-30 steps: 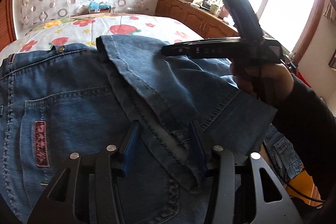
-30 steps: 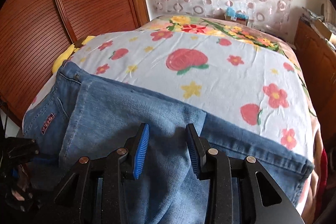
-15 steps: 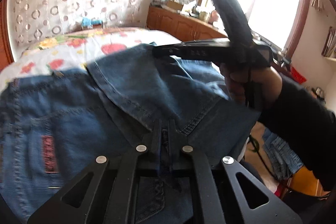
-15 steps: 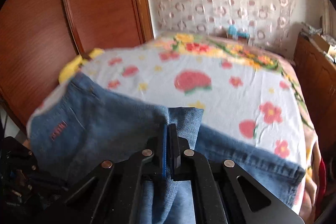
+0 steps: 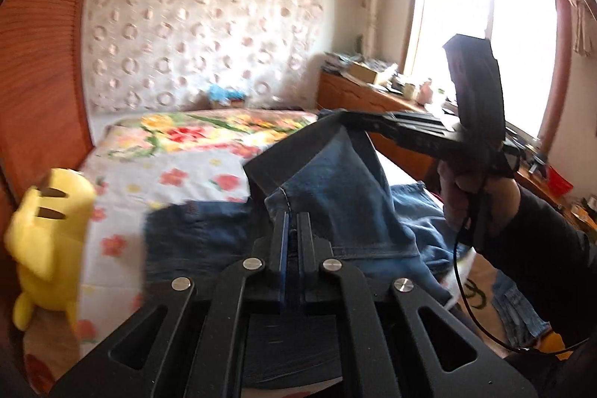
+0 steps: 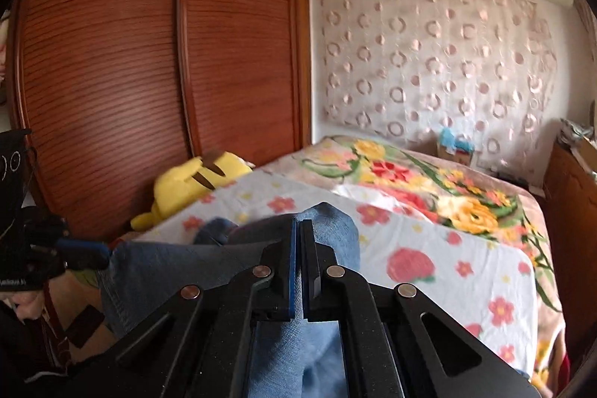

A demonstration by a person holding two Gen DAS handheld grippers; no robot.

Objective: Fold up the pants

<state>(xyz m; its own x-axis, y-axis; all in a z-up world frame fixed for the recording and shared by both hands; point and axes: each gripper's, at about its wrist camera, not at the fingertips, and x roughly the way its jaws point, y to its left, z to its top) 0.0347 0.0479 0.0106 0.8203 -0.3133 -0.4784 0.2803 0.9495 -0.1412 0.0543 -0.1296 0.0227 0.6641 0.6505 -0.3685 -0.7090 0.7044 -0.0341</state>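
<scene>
My left tool (image 5: 293, 230) is clamped on a denim fold of the pants (image 5: 347, 181), raised above the bed (image 5: 179, 174). My right tool (image 6: 298, 245) pinches the pants too, its hand (image 5: 470, 196) gripping the handle at right. Far left, probably a yellow plush (image 5: 48, 230); no writing is readable.

The yellow plush toy (image 5: 48, 234) blocked the bed (image 5: 179, 174) edge by the wardrobe (image 6: 112, 81). Beyond the toy, floral bedding lay open. The cabinet (image 5: 358, 99) bounded the far side.
</scene>
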